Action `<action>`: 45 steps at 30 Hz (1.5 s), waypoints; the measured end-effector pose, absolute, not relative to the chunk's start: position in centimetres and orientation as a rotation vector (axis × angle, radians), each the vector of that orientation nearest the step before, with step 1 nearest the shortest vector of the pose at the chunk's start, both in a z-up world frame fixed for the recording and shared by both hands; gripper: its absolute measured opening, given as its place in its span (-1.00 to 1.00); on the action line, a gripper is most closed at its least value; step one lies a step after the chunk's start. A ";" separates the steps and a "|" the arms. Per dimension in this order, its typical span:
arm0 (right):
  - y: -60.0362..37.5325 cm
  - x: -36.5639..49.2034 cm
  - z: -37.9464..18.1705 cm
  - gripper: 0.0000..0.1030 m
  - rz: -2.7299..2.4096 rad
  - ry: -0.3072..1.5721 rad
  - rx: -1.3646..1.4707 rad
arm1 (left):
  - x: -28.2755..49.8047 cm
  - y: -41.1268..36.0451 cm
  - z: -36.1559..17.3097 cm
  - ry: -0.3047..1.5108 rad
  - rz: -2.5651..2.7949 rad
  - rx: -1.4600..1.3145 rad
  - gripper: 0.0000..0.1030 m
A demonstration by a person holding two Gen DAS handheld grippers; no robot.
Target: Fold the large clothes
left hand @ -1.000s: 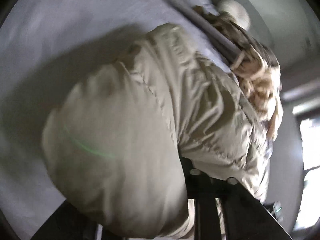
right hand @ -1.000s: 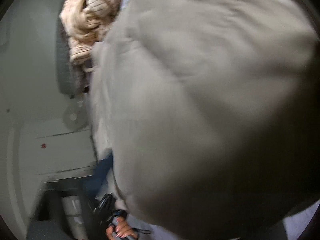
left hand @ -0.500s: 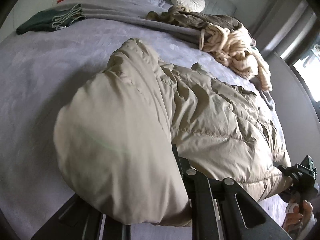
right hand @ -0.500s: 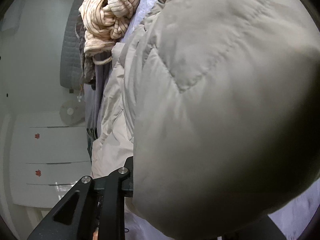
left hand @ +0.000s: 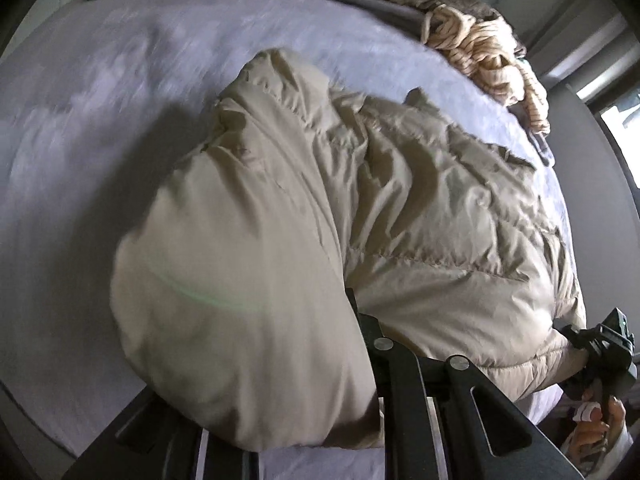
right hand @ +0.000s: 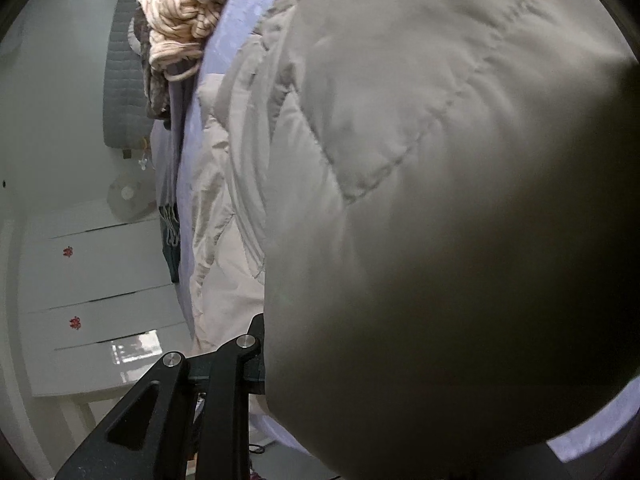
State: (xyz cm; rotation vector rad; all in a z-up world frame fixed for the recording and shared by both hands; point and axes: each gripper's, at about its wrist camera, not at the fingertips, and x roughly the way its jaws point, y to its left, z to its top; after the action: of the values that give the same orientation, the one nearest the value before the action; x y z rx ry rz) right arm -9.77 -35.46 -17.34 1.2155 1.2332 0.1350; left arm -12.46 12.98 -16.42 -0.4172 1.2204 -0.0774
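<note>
my left gripper (left hand: 360,360) and right gripper (right hand: 264,344) both have jaws clamped on the beige puffer jacket (left hand: 400,208), bunched over the lavender bed (left hand: 100,120).

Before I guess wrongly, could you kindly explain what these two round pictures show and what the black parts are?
No robot here: a person holds a black two-finger tool in each hand, with a fisheye camera on each. The left camera looks across a bed at a beige puffer jacket; the left tool grips its edge. The right tool also shows there, far right. The right camera is mostly filled by the jacket that its tool grips. Cream knitwear lies further back.
</note>
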 end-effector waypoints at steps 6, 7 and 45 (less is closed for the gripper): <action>-36.5 -10.1 -16.3 -0.05 0.068 1.286 1.139 | -15.0 15.5 -15.7 1.236 0.020 -0.451 -0.13; -36.9 -10.2 -15.9 -0.05 0.057 1.285 1.116 | -15.6 16.1 -15.3 1.232 0.033 -0.454 -0.13; -38.9 -15.2 -8.3 0.34 -0.024 1.312 0.823 | -19.8 13.1 -8.9 1.260 0.191 -0.155 0.71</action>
State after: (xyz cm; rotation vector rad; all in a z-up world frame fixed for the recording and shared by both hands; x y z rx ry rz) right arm -15.23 -38.90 -8.28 0.8234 1.3123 -0.0237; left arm -19.80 13.15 -8.86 -0.1547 1.2600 0.1907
